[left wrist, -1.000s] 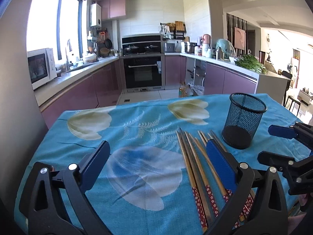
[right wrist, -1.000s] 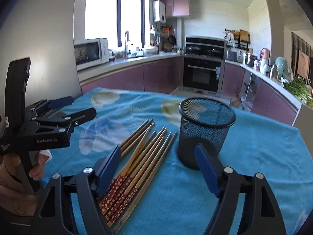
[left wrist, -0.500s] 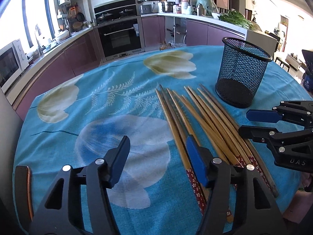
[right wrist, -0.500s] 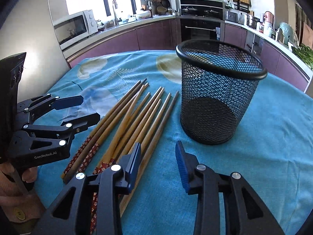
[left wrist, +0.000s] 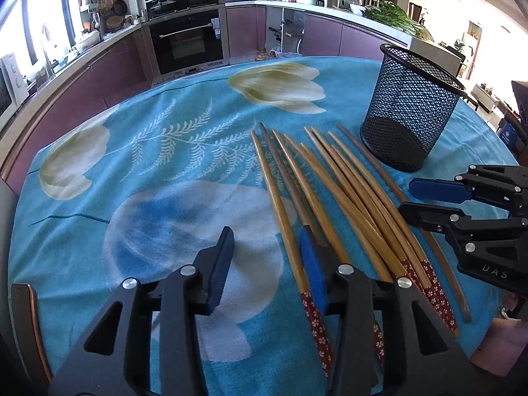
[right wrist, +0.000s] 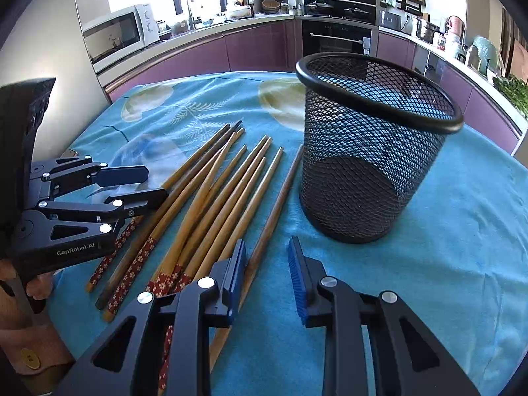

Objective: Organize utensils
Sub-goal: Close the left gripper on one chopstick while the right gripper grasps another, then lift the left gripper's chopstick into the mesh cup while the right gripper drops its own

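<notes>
Chopsticks (left wrist: 333, 181) lie beside the cup (right wrist: 369, 151); my left gripper (left wrist: 267, 257) and right gripper (right wrist: 267, 264) are closing, pads still apart, gripping nothing.

Looked steeply down along each pair of fingers (left wrist: 227, 254) at the bench (left wrist: 158, 151) from close above (left view beside the right). Shared the chopsticks (left wrist: 330, 178), mesh cup (right wrist: 369, 151) and far kitchen counters (right wrist: 198, 43).
</notes>
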### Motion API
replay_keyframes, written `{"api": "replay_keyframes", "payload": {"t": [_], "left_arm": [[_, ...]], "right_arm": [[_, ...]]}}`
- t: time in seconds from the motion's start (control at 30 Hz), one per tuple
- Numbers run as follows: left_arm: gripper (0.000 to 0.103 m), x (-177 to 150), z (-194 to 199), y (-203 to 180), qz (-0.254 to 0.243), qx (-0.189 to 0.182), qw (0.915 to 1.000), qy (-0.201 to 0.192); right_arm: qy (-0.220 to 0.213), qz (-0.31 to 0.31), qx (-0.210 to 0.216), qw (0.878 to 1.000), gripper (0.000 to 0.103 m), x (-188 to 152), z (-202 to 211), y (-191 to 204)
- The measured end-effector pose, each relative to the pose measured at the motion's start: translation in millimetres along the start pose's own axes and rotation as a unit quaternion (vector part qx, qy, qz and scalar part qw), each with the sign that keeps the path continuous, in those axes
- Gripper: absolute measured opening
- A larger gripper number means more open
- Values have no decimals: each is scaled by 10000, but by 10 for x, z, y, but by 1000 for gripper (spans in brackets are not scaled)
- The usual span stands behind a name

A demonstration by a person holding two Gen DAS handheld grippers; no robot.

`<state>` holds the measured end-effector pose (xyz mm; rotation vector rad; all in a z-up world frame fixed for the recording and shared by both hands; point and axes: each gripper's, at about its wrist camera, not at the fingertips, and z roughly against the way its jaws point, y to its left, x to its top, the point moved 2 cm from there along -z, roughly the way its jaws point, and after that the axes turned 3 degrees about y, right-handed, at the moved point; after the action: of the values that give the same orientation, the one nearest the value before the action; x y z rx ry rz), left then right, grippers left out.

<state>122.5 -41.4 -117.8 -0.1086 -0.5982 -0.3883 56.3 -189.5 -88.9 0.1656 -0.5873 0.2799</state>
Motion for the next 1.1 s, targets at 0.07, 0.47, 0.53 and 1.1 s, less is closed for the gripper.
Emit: {"api": "replay_keyframes", "payload": {"t": [0.07,0.47,0.53,1.1], "left_arm": [[35,42,-27,4,17,-9,10000,17],[8,49,-7,6,539,-311,9980,-50],[8,36,49,28,584,-327,9977,-105],[7,276,1308,-29,423,-1316,9791,-1493]], "right_arm": [[-6,-56,39,10000,22,32,-26,1],[-190,-506,499,9973,6,31,62,-134],[-268,-513,597,9965,6,36,117,-145],[-1732,-257,1126,9781,6,212,1098,-258]]}}
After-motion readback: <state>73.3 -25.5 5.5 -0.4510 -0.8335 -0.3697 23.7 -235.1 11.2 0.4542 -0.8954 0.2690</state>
